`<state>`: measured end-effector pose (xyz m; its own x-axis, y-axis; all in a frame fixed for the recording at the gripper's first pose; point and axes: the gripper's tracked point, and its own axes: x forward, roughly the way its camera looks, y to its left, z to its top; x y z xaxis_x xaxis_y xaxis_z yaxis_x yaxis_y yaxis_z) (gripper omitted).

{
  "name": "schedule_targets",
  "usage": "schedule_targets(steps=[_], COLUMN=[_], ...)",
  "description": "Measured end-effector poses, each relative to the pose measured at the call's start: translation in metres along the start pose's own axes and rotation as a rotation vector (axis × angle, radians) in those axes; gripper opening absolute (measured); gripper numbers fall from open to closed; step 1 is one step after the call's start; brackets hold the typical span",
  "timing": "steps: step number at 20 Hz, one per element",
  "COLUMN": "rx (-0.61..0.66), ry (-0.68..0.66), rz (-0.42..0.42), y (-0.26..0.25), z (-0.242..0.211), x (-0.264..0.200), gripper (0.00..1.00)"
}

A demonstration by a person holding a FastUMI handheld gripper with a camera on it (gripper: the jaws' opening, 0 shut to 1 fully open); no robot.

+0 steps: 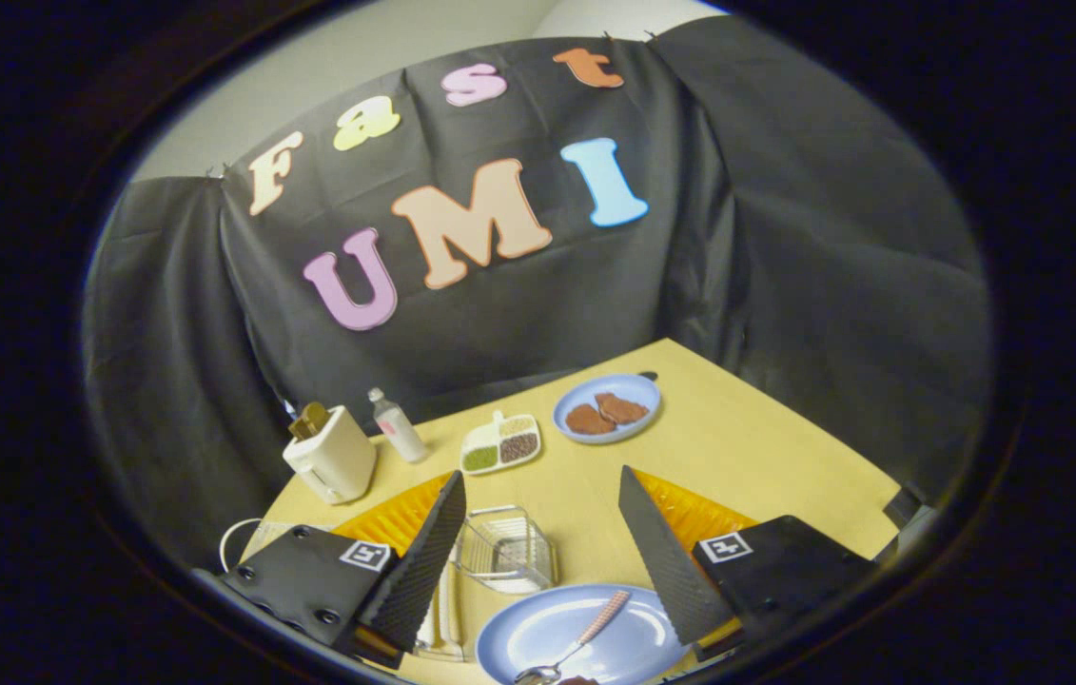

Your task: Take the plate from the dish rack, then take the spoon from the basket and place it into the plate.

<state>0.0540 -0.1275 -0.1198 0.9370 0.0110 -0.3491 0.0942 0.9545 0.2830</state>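
A light blue plate [557,636] lies on the yellow table [766,447], low between my two fingers. A spoon [580,639] with a pink checked handle rests inside it, bowl end nearest me. My gripper [542,495] hovers above them, open, with nothing between its fingers. A small clear wire basket [507,550] sits just ahead of the plate, close to the left finger. The white wire dish rack [247,542] peeks out behind the left finger.
Farther back stand a cream toaster [333,457], a small bottle [397,425], a divided dish of seeds [500,443] and a second blue plate [608,407] with brown pieces. Orange mats [690,509] lie under both fingers. The table's far edge meets the black cloth wall.
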Motion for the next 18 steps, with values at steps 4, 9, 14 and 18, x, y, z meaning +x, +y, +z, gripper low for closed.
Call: schedule_targets(steps=[4, 9, 14, 18], rx=[-0.020, -0.084, -0.161, -0.182], ry=[-0.092, -0.171, -0.250, -0.265], rz=[0.041, 0.053, 0.049, 0.055], y=[0.026, 0.046, 0.059, 0.068], z=[0.045, 0.077, 0.098, 0.099], x=[-0.008, -0.017, -0.029, -0.033], gripper=[1.00, 1.00, 1.00, 1.00])
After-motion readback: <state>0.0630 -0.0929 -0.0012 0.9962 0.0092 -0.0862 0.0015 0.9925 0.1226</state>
